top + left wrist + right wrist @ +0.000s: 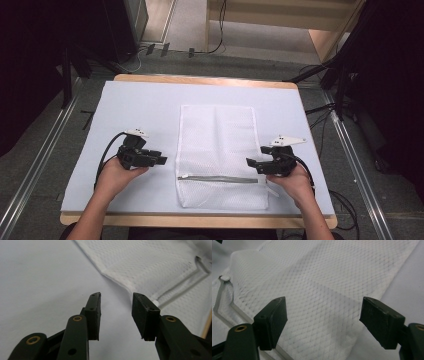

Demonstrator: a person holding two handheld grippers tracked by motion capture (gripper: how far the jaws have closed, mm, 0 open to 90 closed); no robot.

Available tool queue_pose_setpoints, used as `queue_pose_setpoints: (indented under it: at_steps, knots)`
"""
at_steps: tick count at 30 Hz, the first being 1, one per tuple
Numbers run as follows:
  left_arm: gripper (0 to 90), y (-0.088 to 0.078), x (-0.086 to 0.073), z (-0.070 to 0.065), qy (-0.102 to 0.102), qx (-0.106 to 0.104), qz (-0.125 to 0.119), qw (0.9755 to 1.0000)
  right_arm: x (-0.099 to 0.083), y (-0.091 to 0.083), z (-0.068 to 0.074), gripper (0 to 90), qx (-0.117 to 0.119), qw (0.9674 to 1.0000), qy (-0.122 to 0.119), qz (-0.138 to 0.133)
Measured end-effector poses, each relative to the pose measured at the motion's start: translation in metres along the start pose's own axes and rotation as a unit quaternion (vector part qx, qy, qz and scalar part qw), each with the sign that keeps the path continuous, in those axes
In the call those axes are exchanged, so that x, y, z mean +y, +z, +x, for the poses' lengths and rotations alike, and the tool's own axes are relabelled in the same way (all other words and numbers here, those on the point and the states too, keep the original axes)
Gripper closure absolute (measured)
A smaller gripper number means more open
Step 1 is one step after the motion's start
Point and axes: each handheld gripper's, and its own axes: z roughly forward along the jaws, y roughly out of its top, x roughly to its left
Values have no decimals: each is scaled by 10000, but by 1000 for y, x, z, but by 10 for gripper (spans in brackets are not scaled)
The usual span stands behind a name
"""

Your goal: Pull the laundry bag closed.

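The white mesh laundry bag (220, 155) lies flat in the middle of the table (150, 105), its grey zipper (217, 178) running across near your edge. Your right hand-held gripper (252, 163) hovers at the bag's right edge with jaws spread and nothing between the pads; the left hand-held gripper (161, 160) waits just off the left edge, also released and empty. To take hold cleanly, lower each one so a pad slides under the hem, pinch the seam rather than loose mesh, and close both evenly.
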Motion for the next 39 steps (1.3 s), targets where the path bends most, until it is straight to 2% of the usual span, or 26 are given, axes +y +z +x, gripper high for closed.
queue_pose_setpoints:
  at_steps: [3, 5, 6, 9, 11, 15, 16, 20, 22, 28, 30, 34, 35, 39]
  knots:
    - [589, 2, 1, -4, 122, -29, -13, 9999, 0, -2, 0, 240, 12, 10000, 7, -14]
    - [581, 3, 2, -6, 128, -25, -6, 9999, 0, -3, 2, 329, 11, 10000, 7, -33]
    - [555, 4, 2, -6, 124, -10, -8, 9999, 2, -4, 4, 429, 41, 10000, 34, 35]
    - [549, 4, 2, -5, 143, 11, -27, 9999, 5, -4, 8, 462, -30, 9999, -66, 89]
    - [546, 3, 1, -5, 226, 62, -50, 9997, 7, -6, 11, 469, -37, 10000, -77, 21]
    - [517, 4, 1, -3, 186, 83, -64, 9998, 8, -6, 13, 461, 18, 10000, 4, 46]
    - [509, 4, 1, -3, 186, 83, -64, 9998, 7, -4, 13, 454, 30, 10000, -50, 62]
    - [464, 1, 2, -5, 93, -99, -259, 9996, 5, 2, 16, 447, 150, 9997, -94, 171]
    - [461, 1, 2, -6, 116, -87, -278, 9995, 5, 3, 17, 445, 147, 9997, -83, 172]
    - [445, 3, 2, -5, 143, -5, -161, 9998, 4, 5, 19, 442, 162, 9996, -78, 214]
    - [434, 4, 1, -5, 150, 80, -125, 9998, 4, 5, 19, 442, 162, 9996, -44, 209]
    - [419, 5, 0, -3, 106, 116, -67, 9999, 3, 5, 19, 460, 140, 9994, -133, 278]
    - [413, 6, 0, -3, 94, 103, -80, 9999, 3, 5, 19, 494, 244, 9990, -178, 325]
    - [408, 6, 0, -2, 116, 116, -53, 9999, 4, 4, 19, 494, 288, 9988, -153, 361]
